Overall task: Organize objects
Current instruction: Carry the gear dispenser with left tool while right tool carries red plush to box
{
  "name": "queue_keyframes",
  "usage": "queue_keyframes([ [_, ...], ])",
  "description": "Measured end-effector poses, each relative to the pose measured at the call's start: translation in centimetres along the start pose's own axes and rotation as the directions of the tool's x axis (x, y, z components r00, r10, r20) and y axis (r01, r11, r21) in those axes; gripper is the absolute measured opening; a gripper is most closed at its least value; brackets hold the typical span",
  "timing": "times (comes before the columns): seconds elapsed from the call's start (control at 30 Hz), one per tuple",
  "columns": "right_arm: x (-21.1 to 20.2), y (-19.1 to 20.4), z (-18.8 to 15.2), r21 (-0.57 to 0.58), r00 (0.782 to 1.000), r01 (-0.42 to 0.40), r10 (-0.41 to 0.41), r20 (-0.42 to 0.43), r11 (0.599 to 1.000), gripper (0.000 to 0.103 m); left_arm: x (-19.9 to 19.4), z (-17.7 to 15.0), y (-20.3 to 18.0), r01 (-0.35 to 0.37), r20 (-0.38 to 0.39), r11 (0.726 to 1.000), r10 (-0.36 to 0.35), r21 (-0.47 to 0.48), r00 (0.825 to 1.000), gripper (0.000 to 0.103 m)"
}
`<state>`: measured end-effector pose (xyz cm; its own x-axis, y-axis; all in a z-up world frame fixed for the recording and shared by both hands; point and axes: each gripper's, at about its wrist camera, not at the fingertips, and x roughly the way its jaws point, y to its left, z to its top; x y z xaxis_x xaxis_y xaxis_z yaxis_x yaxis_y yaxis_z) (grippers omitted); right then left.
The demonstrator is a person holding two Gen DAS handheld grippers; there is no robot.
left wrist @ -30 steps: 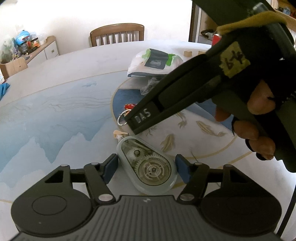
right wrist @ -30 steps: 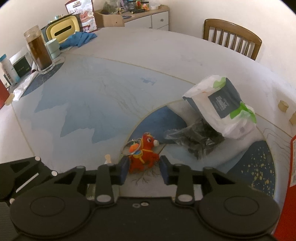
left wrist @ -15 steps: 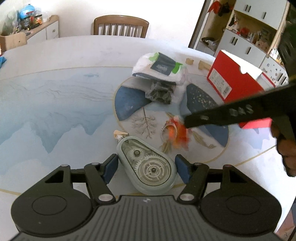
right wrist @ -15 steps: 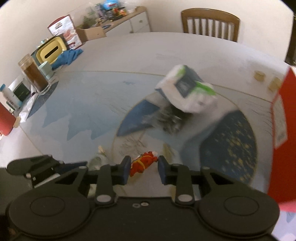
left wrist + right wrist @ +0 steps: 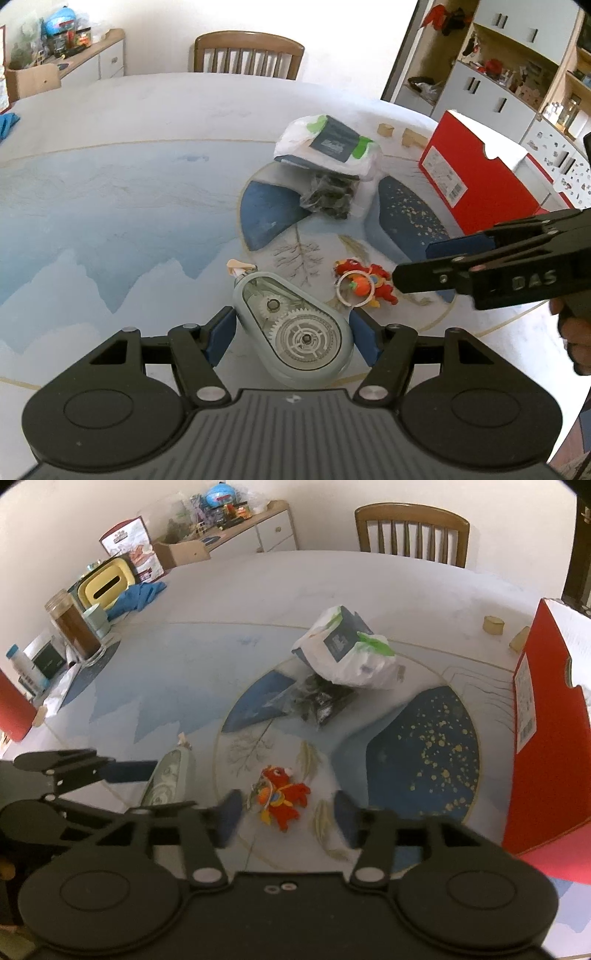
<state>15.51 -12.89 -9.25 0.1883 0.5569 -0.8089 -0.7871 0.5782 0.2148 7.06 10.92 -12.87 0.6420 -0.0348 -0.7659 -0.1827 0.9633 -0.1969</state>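
I see one correction-tape dispenser lying flat on the bench, and I use it as my landmark. My left tongs straddle it, spread wide, the blue pads just beside its two sides; I cannot tell for certain that either pad touches it. Just to the right of the dispenser lies one red plush toy with one key ring, loose on the bench. My right tongs hover over the toy, parted wider than it, gripping nothing; their left finger is blurred. Beyond the dispenser, farther up the bench, one white plastic bag rests partly on one clear packet of dark bits. Well to the dispenser's right stands one red shoebox, with two small wooden blocks near its far corner. One wooden chair sits at the bench's far edge.
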Motion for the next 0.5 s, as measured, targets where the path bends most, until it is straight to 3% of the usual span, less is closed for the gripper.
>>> queue_keyframes([
  [0.33, 3.6, 2.1, -0.4, -0.065, 0.995, 0.091, -0.093, -0.027, 0.994, 0.058, -0.6, -0.7, 2.3, -0.03, -0.004, 0.998, 0.029, -0.05, 1.0, 0.068],
  [0.5, 3.9, 2.6, -0.5, -0.107, 0.991, 0.128, -0.131, -0.014, 0.986, 0.049, -0.8, -0.8, 3.0, -0.03, -0.003, 0.998, 0.03, -0.06, 1.0, 0.068],
])
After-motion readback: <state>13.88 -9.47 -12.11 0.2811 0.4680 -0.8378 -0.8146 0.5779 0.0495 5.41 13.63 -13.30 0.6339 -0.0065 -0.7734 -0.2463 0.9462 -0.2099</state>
